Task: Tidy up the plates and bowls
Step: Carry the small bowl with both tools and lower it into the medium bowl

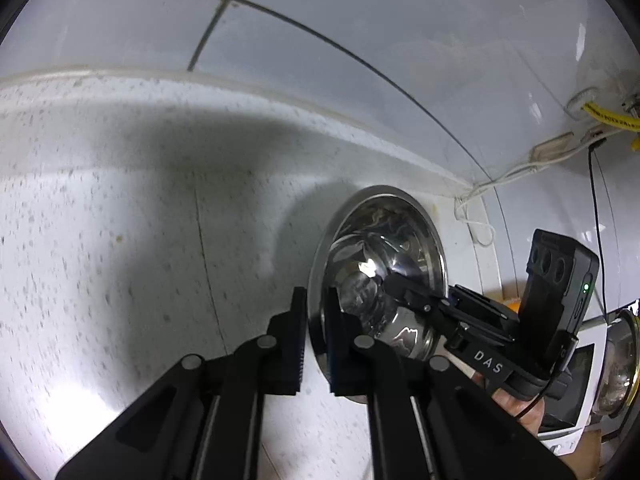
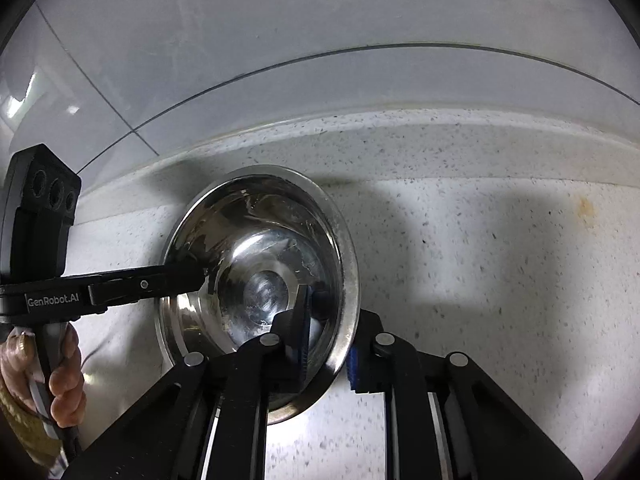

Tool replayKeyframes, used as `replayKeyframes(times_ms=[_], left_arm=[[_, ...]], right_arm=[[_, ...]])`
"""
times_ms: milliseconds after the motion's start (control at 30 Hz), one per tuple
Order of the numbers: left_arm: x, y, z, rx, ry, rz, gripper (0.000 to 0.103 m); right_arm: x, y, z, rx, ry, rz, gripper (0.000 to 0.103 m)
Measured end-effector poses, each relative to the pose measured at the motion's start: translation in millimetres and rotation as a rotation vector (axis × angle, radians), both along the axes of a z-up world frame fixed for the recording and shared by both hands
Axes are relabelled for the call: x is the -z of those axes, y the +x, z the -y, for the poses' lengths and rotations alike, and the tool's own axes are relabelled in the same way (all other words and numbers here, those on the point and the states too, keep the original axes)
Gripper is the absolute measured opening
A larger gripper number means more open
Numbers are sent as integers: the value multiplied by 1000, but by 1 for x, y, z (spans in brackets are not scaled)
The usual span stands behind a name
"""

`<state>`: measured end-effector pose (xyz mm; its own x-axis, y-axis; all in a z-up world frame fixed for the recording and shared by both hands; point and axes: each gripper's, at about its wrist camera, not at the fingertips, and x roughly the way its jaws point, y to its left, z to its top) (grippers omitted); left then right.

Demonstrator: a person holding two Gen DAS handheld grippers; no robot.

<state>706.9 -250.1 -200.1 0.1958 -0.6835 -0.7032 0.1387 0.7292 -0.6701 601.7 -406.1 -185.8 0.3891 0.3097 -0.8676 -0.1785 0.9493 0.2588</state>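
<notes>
Left wrist view: my left gripper point(image 1: 317, 336) is pinching the near rim of the steel bowl point(image 1: 384, 240), one finger outside the wall, one inside. The bowl sits on the speckled countertop point(image 1: 120, 240), close to the back corner. My right gripper point(image 1: 390, 282) comes in from the right and bites the opposite rim. Risk as I judge it: thin slick metal edge, small bite on each side. If I lift unevenly, the bowl tips or slides out of one pinch and clangs down. A tug toward either side could twist it out of the other grip.

A white cable point(image 1: 472, 216) lies loose in the corner just behind the bowl and a black cable point(image 1: 596, 208) hangs down the wall; a lift toward the back could snag one. A white appliance point(image 1: 580, 364) stands at the far right, near enough to bump on a swing that way.

Right wrist view: my right gripper point(image 2: 329, 336) is clamped across the bowl's near rim, blue pad outside. My left gripper point(image 2: 202, 274) holds the far-left rim, my left hand point(image 2: 60, 380) on its handle. The countertop here has a yellowish stain point(image 2: 586, 206). The tiled wall point(image 2: 320, 40) is glossy pale grey with thin grout lines, and a raised lip runs along the counter's back edge.
</notes>
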Motion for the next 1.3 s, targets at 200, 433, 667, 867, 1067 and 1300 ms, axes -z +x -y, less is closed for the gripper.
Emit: replayKeyframes(times_ms=[200,433,667,867,1067,1300], left_arm=[[-15,-24,9,27,-3,-1,7],[-40,-70,15,64,-2,-18,7],[-68,-122,9,67,-9,-30,7],[-96,-181,-15,65,-12,-14,7],[-129,-241,-44,50,-16,15,7],[-143,-325,-91,11,21,30,7]], right_arm=[[-15,-22,-3,-29,-18,-21,12],[-41,-54,-5,-58,-79,-32,12],[-67,-97,-12,-66,-133,-39,13],[-87,-142,-19,-58,-136,-27,13],[-123,-204,-24,-65,-131,17,13],[-142,-270,-51,-105,-83,60,14]])
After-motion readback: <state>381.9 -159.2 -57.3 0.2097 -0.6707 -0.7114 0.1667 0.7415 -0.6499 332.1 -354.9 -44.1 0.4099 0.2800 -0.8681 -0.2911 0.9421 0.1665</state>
